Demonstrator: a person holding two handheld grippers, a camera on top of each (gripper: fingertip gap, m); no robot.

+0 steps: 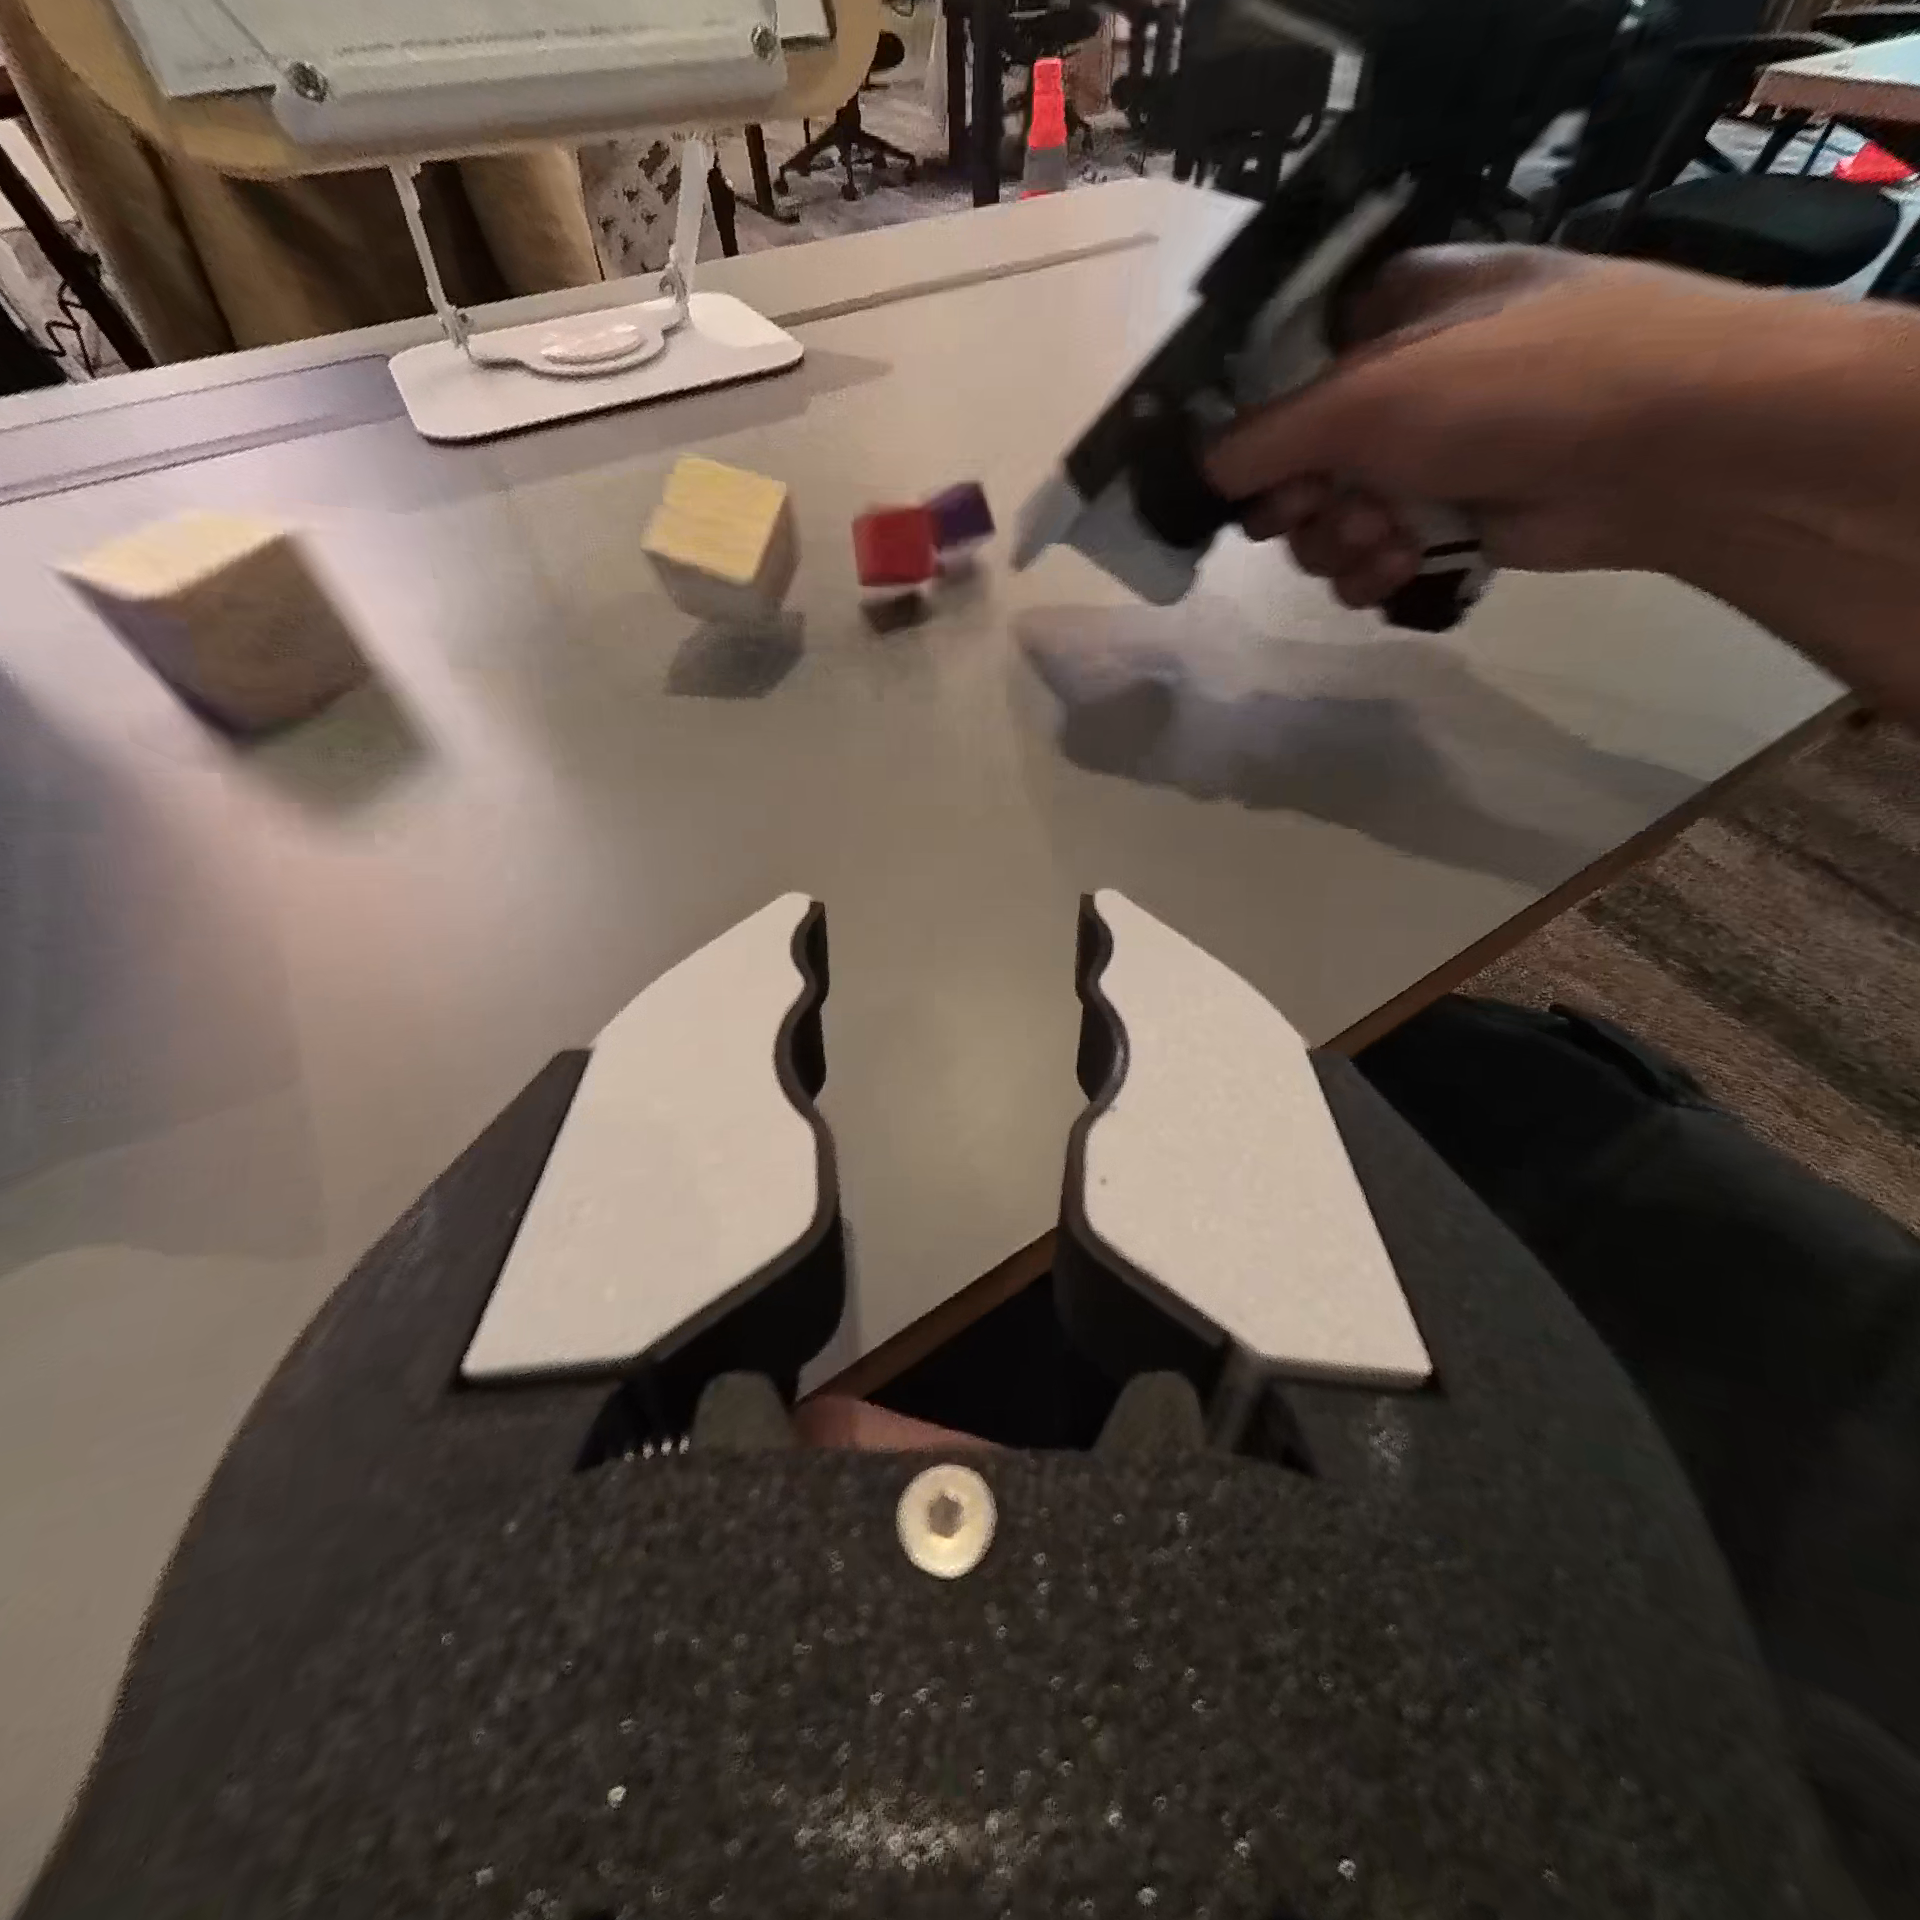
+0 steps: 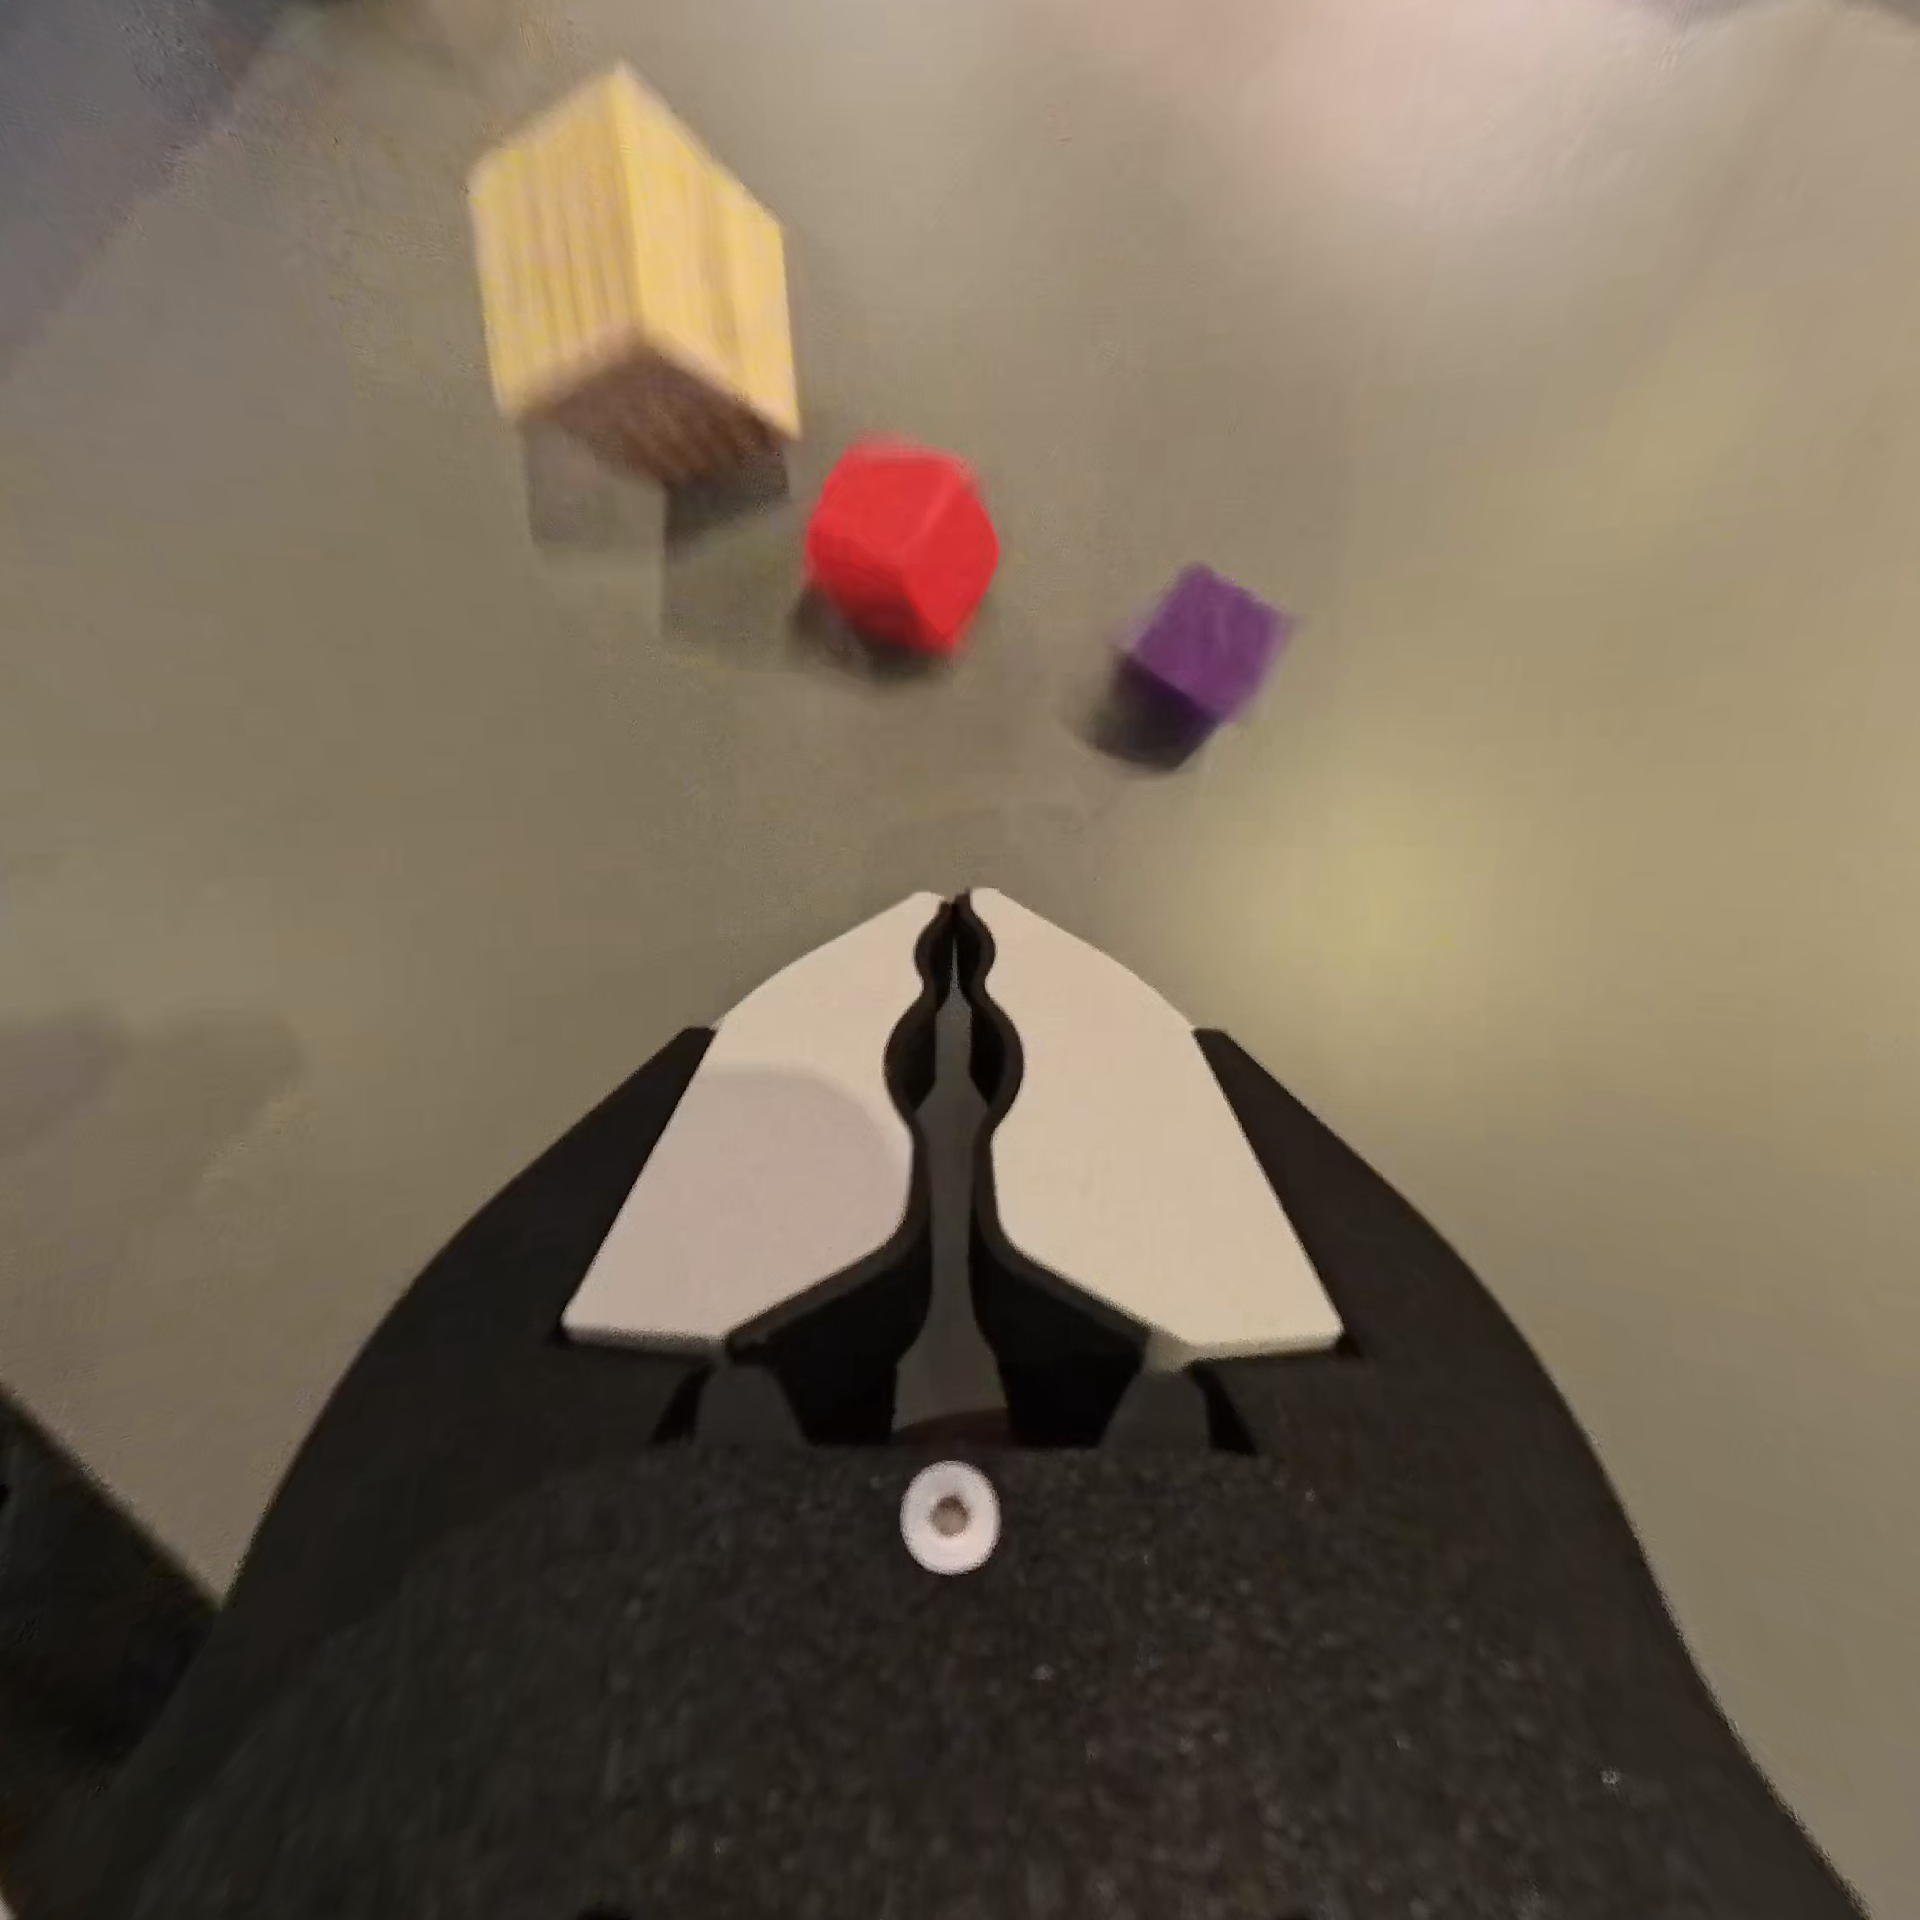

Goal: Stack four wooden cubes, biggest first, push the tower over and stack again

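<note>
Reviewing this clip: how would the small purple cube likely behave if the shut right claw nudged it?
The purple cube is the smallest here, so probably light and quick to skid on the smooth table. Flat faces suggest tumbling, not rolling. The shut right claw gives a narrow tip, so it may spin aside.

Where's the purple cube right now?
In the right wrist view the purple cube sits on the table, right of the red cube, ahead of the shut right claw.
</note>
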